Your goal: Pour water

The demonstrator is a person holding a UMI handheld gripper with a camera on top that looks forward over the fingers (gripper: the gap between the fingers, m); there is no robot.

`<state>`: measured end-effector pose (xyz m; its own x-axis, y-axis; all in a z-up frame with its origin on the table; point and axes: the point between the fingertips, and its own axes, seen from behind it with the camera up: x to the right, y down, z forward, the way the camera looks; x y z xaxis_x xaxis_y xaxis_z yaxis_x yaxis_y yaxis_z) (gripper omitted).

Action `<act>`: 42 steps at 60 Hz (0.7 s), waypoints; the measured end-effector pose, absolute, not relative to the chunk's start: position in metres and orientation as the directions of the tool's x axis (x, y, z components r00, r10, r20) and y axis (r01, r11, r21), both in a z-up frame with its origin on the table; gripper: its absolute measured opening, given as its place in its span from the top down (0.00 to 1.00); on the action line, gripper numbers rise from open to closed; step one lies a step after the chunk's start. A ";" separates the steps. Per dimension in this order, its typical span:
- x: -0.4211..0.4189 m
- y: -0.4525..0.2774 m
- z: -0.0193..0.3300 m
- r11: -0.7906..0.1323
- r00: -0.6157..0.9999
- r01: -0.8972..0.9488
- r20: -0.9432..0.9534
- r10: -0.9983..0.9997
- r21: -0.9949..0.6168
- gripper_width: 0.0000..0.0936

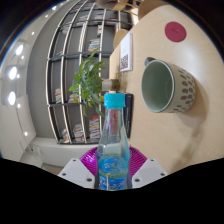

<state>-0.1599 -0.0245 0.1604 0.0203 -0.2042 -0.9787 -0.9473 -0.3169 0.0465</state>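
Observation:
A clear plastic water bottle (111, 140) with a blue cap and a blue label stands between my fingers, and my gripper (111, 168) is shut on it, the magenta pads (88, 160) pressing its lower body from both sides. The whole view is tilted. A pale green cup (168, 86) with a patterned side lies to the right of the bottle's neck on the beige table (185, 140), its open mouth turned toward the bottle. The bottle's cap is on and its base is hidden below the fingers.
A pink round sticker or coaster (175, 31) sits on the table beyond the cup. A leafy green plant (88, 80) stands behind the bottle. A white shelf unit (85, 50) with books and a framed picture (125, 52) fill the background.

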 end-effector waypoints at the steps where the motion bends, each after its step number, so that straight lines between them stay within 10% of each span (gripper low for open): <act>1: -0.158 -0.024 0.162 -0.312 -0.006 -0.947 -0.979 -0.205 0.072 0.61; 23: -0.118 -0.010 0.169 -0.122 -0.557 -0.793 -0.792 -0.250 0.597 0.59; 42: -0.109 -0.003 0.179 -0.125 -0.583 -0.769 -0.768 -0.265 0.627 0.59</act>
<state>-0.1092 -0.0025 0.1789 -0.5834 -0.2650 -0.7677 -0.7688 -0.1246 0.6272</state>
